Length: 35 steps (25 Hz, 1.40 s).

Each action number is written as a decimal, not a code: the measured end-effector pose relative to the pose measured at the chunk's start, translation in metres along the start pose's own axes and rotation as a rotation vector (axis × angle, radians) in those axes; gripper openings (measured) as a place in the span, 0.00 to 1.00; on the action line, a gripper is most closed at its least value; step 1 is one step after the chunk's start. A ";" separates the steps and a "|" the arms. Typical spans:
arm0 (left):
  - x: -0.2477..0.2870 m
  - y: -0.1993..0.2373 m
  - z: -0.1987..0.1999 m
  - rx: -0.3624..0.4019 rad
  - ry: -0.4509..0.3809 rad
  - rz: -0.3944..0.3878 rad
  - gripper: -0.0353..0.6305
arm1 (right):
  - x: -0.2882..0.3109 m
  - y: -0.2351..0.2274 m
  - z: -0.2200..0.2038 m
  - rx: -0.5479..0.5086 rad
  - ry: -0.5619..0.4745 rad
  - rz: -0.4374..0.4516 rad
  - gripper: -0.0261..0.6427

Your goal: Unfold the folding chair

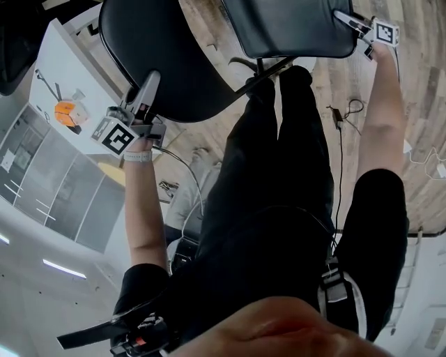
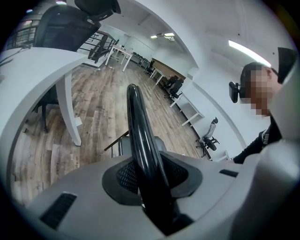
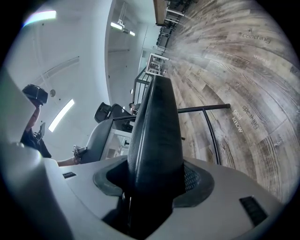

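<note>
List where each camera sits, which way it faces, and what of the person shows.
Head view: on the person's head, facing steeply down at the folding chair; torso, arms, left hand-held gripper and right hand-held gripper show.
Left gripper view: on that hand-held gripper, along jaws shut on the thin panel; black sleeve at right.
Right gripper view: on that hand-held gripper, along jaws shut on the padded panel; left forearm at left.
Shared: both gripper views show wooden floor.

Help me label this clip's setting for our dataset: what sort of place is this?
Most likely an open-plan office: a wood-plank floor, white desks further back, black swivel chairs along the wall, and a strip light overhead.
</note>
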<state>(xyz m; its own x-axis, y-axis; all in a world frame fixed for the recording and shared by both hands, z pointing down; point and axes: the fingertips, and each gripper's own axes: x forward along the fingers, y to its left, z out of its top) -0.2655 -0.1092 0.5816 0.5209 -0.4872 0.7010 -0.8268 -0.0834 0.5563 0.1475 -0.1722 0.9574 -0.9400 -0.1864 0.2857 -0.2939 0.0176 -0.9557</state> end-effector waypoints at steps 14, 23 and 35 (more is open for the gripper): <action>-0.016 0.000 0.021 0.118 -0.106 0.151 0.32 | -0.021 -0.002 0.028 -0.293 -0.027 -0.268 0.50; -0.078 -0.077 0.049 0.466 -0.197 0.195 0.32 | -0.070 0.156 0.068 -0.560 -0.321 -0.463 0.50; -0.156 -0.245 0.013 0.584 -0.346 -0.280 0.32 | -0.064 0.565 -0.073 -0.985 -0.378 -0.159 0.50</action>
<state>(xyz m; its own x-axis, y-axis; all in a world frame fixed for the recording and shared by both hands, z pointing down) -0.1466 -0.0236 0.3299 0.7121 -0.6181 0.3330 -0.7014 -0.6476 0.2977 0.0291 -0.0785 0.4046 -0.8134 -0.5463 0.2001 -0.5782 0.7208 -0.3823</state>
